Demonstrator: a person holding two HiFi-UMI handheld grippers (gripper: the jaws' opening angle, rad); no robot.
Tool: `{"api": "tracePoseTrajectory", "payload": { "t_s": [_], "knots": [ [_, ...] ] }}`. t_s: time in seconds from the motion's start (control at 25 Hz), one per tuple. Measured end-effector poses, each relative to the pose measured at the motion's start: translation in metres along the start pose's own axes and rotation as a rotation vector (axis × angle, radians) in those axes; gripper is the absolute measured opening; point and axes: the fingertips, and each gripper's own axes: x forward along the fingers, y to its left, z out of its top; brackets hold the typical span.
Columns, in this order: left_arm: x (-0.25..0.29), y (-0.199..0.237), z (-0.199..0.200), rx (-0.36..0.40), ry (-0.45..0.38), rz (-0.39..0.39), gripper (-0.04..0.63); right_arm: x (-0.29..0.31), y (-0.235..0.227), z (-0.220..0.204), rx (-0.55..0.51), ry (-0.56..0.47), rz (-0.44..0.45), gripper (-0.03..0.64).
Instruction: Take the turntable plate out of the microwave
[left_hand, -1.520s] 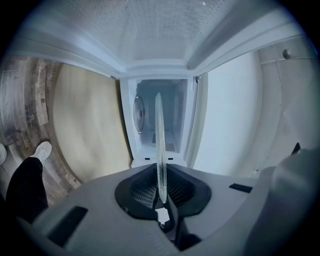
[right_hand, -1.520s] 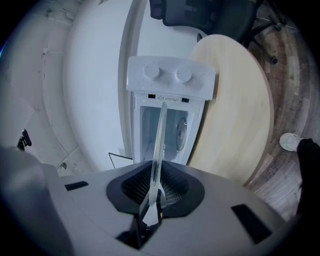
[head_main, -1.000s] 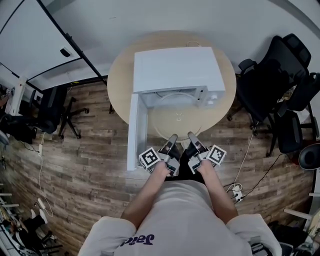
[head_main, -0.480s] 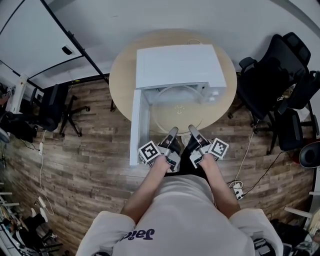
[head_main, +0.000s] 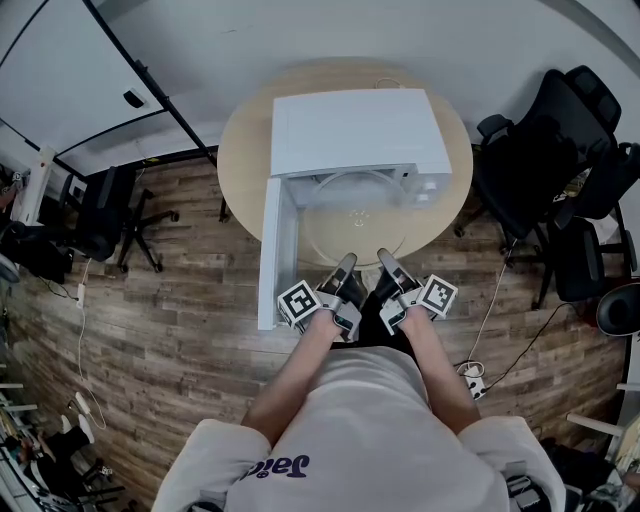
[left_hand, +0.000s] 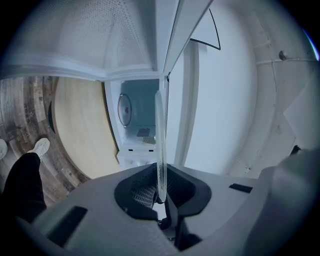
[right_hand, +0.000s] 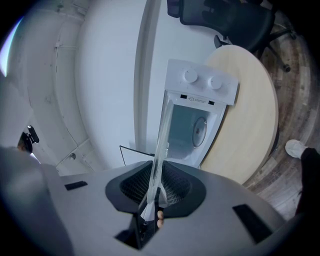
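Gripping turntable plate (head_main: 355, 222) rim | left tool (head_main: 346, 264) clamped | right tool (head_main: 386, 258) clamped | forearms (head_main: 300, 375) side by side, extended

Open microwave door (head_main: 272, 250) runs down the left like a wall, close beside the left claw (head_main: 344, 268), so no room that way. The turntable plate (head_main: 355, 215) fills the cavity mouth. Right of the right claw (head_main: 388, 264) the worktop (head_main: 430, 225) is bare; office chairs (head_main: 545, 170) crowd beyond its edge.
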Motion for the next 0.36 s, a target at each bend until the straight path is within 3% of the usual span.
{"api": "tracePoseTrajectory", "payload": {
  "t_s": [0.36],
  "knots": [
    [0.0005, 0.0029, 0.0007, -0.002, -0.006, 0.010, 0.041, 0.0011, -0.0036, 0.0006, 0.002, 0.009, -0.009, 0.066]
  ]
}}
